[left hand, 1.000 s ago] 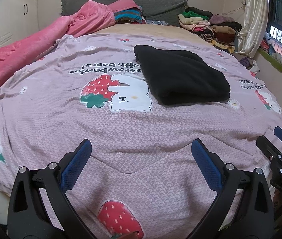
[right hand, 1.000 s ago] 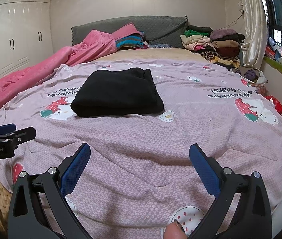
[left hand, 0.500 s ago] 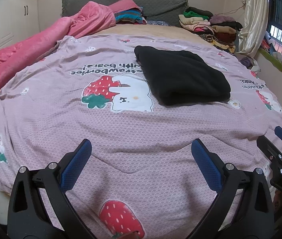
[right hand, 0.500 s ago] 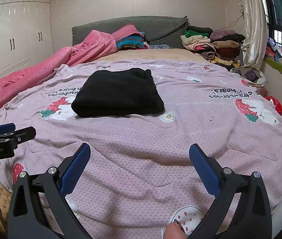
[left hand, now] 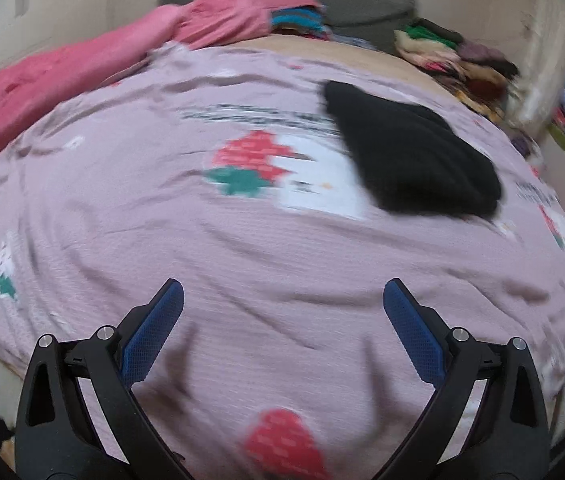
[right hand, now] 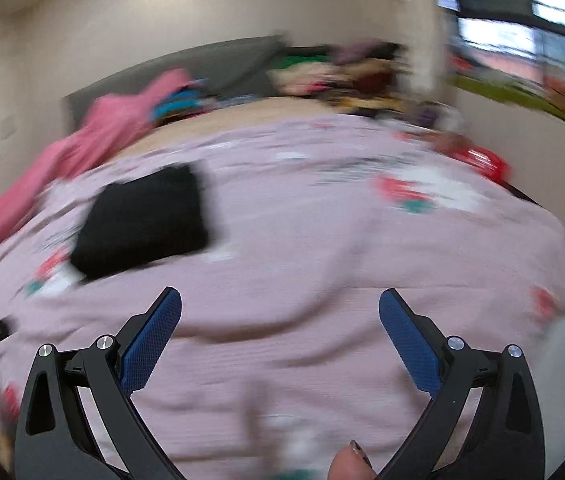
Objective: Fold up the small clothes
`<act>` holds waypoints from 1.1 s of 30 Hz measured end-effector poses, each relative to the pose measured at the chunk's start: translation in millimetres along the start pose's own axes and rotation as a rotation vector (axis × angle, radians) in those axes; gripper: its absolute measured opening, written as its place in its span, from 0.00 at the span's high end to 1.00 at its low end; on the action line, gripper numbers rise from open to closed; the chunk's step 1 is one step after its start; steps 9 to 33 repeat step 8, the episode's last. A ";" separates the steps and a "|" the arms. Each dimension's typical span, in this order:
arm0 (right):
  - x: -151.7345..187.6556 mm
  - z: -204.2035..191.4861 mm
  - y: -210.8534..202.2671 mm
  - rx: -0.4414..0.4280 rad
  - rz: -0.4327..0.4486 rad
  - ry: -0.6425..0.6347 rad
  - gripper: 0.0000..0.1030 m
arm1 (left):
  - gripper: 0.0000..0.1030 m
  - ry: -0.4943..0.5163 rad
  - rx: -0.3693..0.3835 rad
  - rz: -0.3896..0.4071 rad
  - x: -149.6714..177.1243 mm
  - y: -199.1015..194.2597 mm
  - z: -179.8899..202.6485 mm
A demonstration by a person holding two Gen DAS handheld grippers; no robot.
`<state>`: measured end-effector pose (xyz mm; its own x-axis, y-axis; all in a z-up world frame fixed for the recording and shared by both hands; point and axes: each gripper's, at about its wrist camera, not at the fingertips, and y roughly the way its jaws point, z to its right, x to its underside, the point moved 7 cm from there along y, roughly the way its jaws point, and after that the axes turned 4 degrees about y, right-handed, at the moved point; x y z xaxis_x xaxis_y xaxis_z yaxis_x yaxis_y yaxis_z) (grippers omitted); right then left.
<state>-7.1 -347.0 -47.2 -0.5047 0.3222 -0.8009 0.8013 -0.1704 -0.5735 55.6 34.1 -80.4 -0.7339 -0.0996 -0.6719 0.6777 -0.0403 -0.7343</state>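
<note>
A folded black garment lies on the pink strawberry-print bedspread, far ahead and to the right of my left gripper. It also shows in the right wrist view, ahead and to the left of my right gripper. Both grippers are open and empty, hovering low over the near part of the bed. Both views are blurred by motion.
A pink quilt runs along the bed's left side. A pile of clothes sits at the far right by the grey headboard. A red object lies at the bed's right edge. A window is on the right wall.
Both grippers have swung and tilted; the views are now blurred. The right view has turned right, so the black garment sits further left. The garment itself has not moved.
</note>
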 end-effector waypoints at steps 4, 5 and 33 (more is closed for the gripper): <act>-4.2 128.4 -0.9 0.356 -0.010 0.157 0.04 | 0.09 -0.182 -0.093 -0.026 -24.4 20.1 -101.4; -0.1 171.4 -5.0 0.465 -0.021 0.208 0.04 | 0.09 -0.226 -0.142 -0.023 -32.9 24.0 -135.5; 24.7 282.6 -18.8 0.705 -0.108 0.376 0.04 | 0.09 -0.312 -0.310 0.002 -60.1 29.3 -234.3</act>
